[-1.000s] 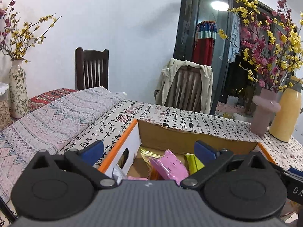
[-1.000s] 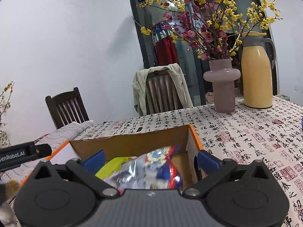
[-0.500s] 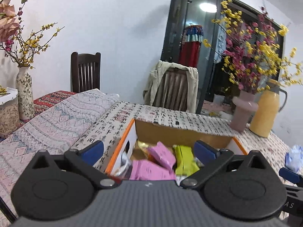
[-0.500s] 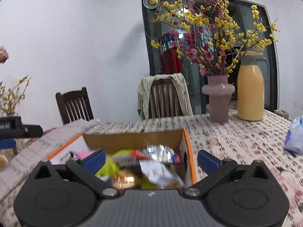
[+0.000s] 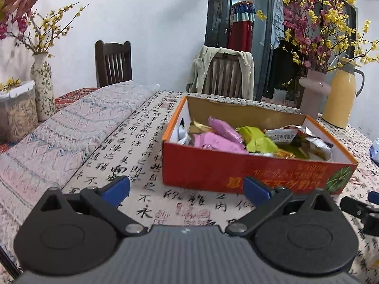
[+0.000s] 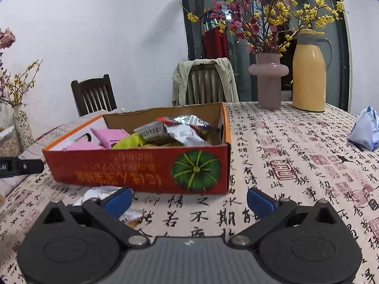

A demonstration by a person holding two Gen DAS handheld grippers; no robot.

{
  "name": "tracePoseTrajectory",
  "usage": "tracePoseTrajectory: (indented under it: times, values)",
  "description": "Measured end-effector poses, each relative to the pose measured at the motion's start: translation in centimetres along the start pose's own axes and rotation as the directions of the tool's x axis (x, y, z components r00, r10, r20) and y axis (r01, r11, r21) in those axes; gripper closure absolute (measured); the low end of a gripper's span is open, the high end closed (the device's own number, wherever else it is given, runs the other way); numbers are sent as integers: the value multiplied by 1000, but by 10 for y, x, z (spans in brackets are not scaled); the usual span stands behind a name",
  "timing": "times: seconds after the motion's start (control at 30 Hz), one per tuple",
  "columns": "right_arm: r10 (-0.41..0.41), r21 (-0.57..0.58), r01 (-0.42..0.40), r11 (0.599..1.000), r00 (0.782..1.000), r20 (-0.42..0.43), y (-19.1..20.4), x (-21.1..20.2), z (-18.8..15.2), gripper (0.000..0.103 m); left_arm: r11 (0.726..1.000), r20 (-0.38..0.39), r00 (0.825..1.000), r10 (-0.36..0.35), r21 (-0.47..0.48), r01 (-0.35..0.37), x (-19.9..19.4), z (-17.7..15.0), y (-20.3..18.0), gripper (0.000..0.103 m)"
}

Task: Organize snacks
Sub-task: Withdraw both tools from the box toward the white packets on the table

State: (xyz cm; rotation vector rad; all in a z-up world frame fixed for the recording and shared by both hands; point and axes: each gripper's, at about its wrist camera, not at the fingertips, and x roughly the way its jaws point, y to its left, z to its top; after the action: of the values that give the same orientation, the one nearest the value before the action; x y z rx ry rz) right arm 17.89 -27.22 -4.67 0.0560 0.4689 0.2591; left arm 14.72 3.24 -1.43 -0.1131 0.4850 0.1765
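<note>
**Snack box on a calligraphy cloth**

At the left a patterned vase (image 5: 42, 87) stands by a folded quilt (image 5: 71, 127). Mid-table, on the calligraphy tablecloth (image 6: 296, 165), sits the red box (image 6: 132, 168) full of snack packets (image 6: 175, 130). Right of it stand a pink vase (image 6: 268, 80), a yellow thermos (image 6: 309, 75) and a white bag (image 6: 364, 132). Left gripper (image 5: 187, 190) and right gripper (image 6: 189, 200) both gape, empty.

Left claw (image 5: 186, 190) spread wide, empty (level pose); right claw (image 6: 189, 197) likewise.
</note>
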Motion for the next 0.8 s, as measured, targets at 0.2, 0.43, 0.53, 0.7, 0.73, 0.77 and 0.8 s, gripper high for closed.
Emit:
tracePoseTrajectory:
  times: [0.2,0.43,0.53,0.7,0.73,0.77,0.8]
  values:
    - [8,10,-8,1000,1000,7,0,1,-4,0,1000,16,1000,3,0,-3,9,-14,3,0]
    - [20,29,-20,999,1000,4,-2,2,-2,0,1000,20,1000,-20,-23,20,10,-14,6,0]
    - [20,34,-20,999,1000,0,-3,3,-2,0,999,19,999,-29,-35,29,10,-14,8,0]
    - [17,40,-17,999,1000,-8,-4,4,-1,0,999,19,999,-36,-35,37,10,-14,8,0]
    - [16,41,-16,999,1000,-9,-4,5,-1,0,999,19,999,-38,-35,38,10,-14,8,0]
    - [15,43,-14,999,1000,-10,-4,5,-1,0,999,20,999,-39,-36,39,10,-14,8,0]
    - [13,44,-13,999,1000,-11,-4,5,-1,0,998,19,999,-39,-38,40,11,-14,8,0]
